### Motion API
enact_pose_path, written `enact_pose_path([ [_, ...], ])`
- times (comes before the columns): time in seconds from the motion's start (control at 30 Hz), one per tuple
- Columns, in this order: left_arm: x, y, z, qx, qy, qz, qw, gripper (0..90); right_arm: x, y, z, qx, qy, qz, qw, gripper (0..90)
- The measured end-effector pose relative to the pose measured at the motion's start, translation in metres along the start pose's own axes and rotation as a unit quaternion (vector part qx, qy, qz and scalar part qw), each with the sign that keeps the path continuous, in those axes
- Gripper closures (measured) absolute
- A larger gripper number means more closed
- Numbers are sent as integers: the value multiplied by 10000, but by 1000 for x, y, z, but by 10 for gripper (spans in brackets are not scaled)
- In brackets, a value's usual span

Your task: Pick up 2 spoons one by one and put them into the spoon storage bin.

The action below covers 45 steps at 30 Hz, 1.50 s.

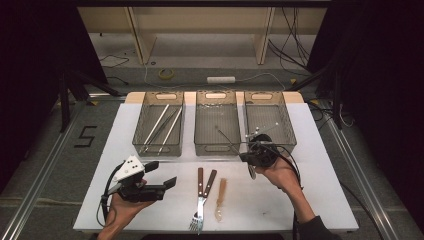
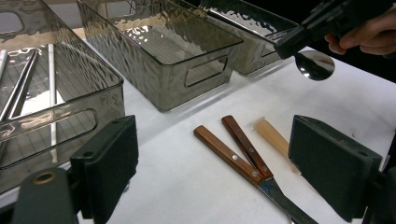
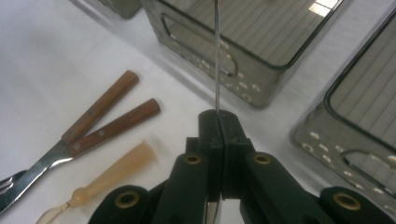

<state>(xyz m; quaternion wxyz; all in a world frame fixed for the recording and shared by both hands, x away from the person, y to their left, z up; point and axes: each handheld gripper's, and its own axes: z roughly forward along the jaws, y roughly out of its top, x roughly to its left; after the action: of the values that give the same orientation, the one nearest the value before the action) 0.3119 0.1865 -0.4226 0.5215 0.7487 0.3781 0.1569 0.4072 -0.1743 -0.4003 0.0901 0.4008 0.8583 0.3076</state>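
My right hand-held gripper [image 3: 218,122] clamped on thin metal handle [image 3: 216,56], running toward 12 o'clock. Two wooden-handled utensils [image 3: 100,120] at 9 o'clock on white surface [image 3: 51,60]; beige spoon [image 3: 114,173] at 8. Grey bins [image 3: 261,60] at 12 to 3.

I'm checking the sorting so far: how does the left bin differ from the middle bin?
The left bin holds several long metal utensils; the middle bin shows none lying inside. The thin handle of the spoon held by the right gripper crosses the middle bin's front corner, while the left bin has nothing over it. Both are clear smoky bins with cut-out handles.
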Motion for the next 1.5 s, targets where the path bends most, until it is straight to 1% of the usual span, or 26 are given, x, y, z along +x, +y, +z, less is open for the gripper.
enact_pose_path([
  [0.4, 0, 0, 0, -7, 12, 4, 10000, 153, -7, 32, 0, -201, -70, -26, 9998, 900],
  [0.5, 0, 0, 0, -17, 10, -9, 10000, 154, -8, 41, 0, -186, -86, -43, 9998, 900],
  [0.63, 0, 0, 0, -8, 11, 3, 10000, 153, -10, 52, 2, -226, -134, 4, 9997, 900],
  [0.77, 0, 0, 0, -35, 9, -34, 10000, 154, -16, 65, 6, -253, -147, 103, 9995, 900],
  [1.07, 0, 0, 0, 6, 0, 20, 10000, 153, -27, 83, 19, -315, -244, 354, 9986, 900],
  [1.5, 0, 0, -1, 6, -10, 26, 10000, 154, -38, 104, 41, -280, -545, 646, 9960, 900],
])
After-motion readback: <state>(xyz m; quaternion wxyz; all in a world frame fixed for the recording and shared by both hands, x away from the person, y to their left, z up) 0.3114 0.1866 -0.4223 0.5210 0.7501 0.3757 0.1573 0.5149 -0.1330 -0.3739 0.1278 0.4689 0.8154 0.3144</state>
